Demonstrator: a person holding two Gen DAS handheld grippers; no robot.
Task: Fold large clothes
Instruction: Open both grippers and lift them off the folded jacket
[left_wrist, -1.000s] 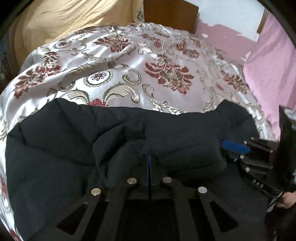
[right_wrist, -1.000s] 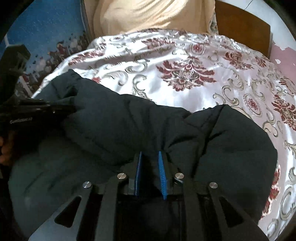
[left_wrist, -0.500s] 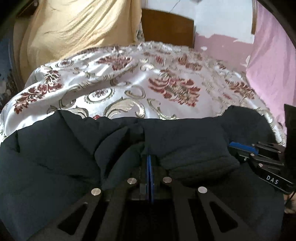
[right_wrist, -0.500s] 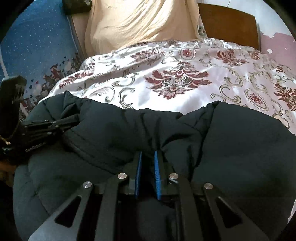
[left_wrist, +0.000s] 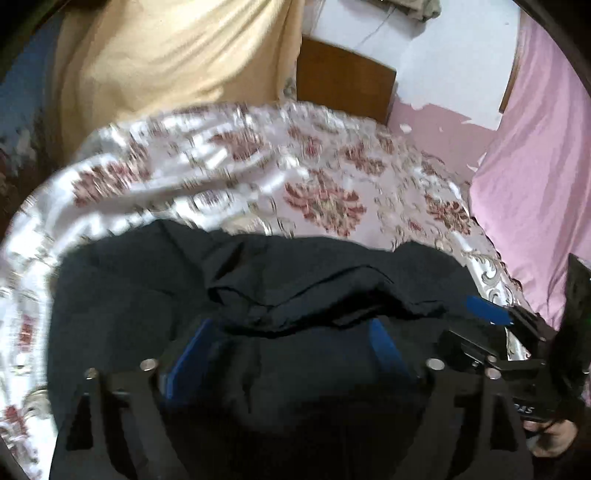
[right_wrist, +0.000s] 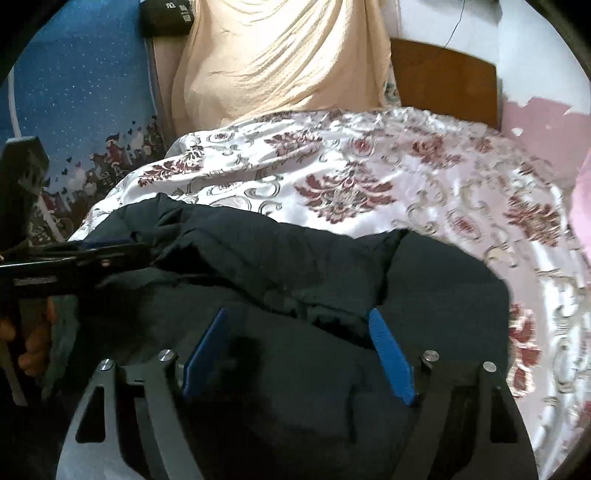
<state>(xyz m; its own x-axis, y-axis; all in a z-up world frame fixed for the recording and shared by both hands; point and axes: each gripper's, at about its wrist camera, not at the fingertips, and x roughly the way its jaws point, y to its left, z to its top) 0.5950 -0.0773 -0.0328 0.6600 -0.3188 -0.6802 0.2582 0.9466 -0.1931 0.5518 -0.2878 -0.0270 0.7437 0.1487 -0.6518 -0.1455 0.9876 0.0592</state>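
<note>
Dark padded jacket (left_wrist: 332, 295) bunched on the bed's floral satin bedspread (left_wrist: 325, 184), at its near edge, folds heaped toward the middle. Left of the jacket in the right wrist view, blue patterned fabric (right_wrist: 85, 96) hanging beside the bed. Left gripper (left_wrist: 288, 354) released, blue pads (left_wrist: 188, 358) spread wide over the jacket's near folds, nothing clamped between them. Beyond the jacket, a cream cloth (right_wrist: 280, 55) draped at the head of the bed, wooden headboard (right_wrist: 443, 81) to its right. Right gripper (right_wrist: 295, 354) also released, blue pads (right_wrist: 391, 362) well apart above the jacket's dark bulk. Right of the jacket, pink fabric (left_wrist: 535, 147) hanging along the bed's side. Left wrist view blurred across the bedspread.
</note>
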